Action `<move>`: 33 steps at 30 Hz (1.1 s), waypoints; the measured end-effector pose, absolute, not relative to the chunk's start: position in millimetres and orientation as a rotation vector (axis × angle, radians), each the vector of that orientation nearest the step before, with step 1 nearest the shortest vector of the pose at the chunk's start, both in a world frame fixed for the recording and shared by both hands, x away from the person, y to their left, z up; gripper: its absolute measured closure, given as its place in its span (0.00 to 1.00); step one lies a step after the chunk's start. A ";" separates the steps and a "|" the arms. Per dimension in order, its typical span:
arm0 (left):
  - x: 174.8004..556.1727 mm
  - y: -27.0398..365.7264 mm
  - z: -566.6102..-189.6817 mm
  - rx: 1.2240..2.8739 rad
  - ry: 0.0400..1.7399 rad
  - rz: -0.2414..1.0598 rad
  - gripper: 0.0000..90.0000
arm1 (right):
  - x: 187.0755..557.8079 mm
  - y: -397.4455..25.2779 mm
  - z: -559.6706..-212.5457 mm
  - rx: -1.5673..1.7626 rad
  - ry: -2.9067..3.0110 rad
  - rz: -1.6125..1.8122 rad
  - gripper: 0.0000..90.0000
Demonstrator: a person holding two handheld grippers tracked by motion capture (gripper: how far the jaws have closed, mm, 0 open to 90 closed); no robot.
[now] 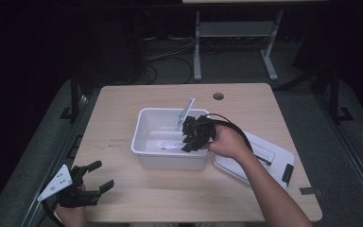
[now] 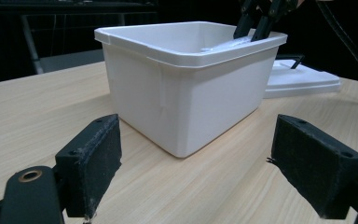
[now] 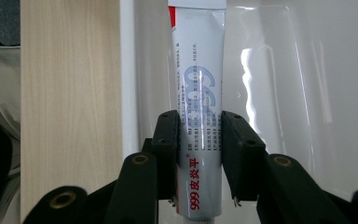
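A white plastic bin (image 1: pixel 169 161) stands in the middle of the wooden table (image 1: pixel 123 109). My right gripper (image 1: pixel 190 144) reaches down into the bin from its right side. In the right gripper view the jaws are shut on a white ointment tube (image 3: pixel 200 84) with blue and red print, which lies lengthwise over the bin's floor (image 3: pixel 289 93). The tube (image 1: pixel 171 146) shows faintly inside the bin from above. My left gripper (image 1: pixel 99 176) rests open at the table's front left corner, empty, facing the bin (image 2: pixel 186 88) from a distance.
The bin's white lid (image 1: pixel 264 158), with black clips, lies flat on the table to the right of the bin, under the right forearm. A cable hole (image 1: pixel 218 96) sits near the far edge. Bare tabletop (image 2: pixel 37 107) lies between the left gripper and the bin.
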State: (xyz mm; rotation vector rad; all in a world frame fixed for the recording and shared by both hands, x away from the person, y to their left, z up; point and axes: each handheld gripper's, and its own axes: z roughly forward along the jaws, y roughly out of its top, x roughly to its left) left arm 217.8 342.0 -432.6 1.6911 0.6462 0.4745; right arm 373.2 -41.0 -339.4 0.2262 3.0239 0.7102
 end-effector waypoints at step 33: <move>217.3 342.6 -432.2 1.687 0.645 0.479 0.17 | 377.7 -41.0 -359.4 0.279 3.054 0.686 0.75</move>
